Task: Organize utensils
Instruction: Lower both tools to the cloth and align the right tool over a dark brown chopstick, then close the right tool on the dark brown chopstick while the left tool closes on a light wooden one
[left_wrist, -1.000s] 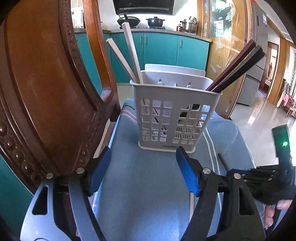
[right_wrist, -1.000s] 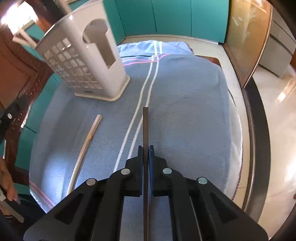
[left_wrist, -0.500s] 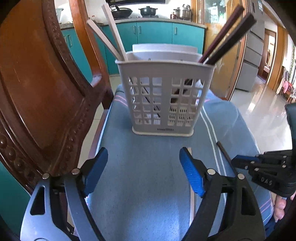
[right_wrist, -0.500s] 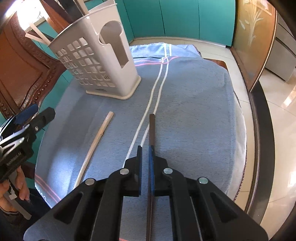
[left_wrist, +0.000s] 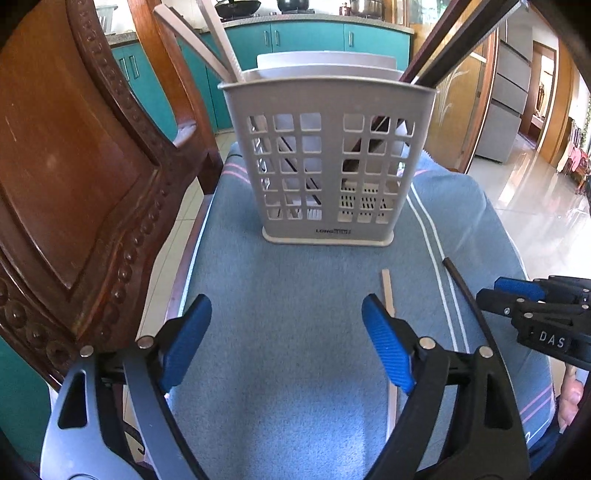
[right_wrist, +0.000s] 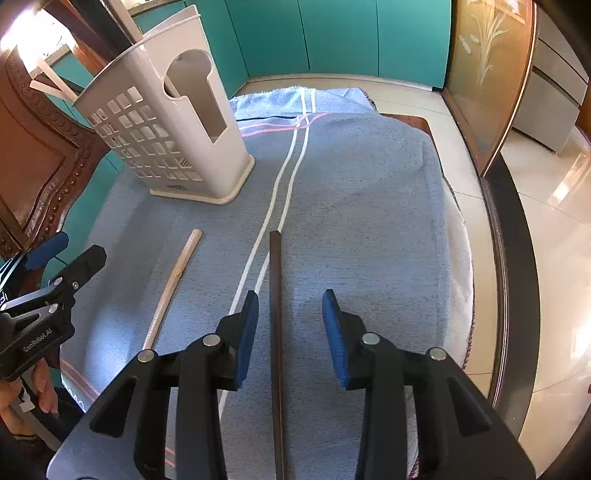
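One dark chopstick (right_wrist: 275, 314) flat on the cloth between the right hand-held gripper's (right_wrist: 290, 332) spread, untouching fingers.

Pale grey lattice-walled basket (left_wrist: 328, 162); blue towel (right_wrist: 369, 192) with white and pink stripes; one dark brown chopstick (right_wrist: 275, 295), one pale wooden chopstick (right_wrist: 173, 284); blue-padded black tongs (right_wrist: 290, 325); teal cabinets (right_wrist: 332, 37).

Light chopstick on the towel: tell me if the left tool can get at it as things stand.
Probably yes. The left tool is open, and the light chopstick lies bare on the towel beside its right finger, apart from the dark chopstick.
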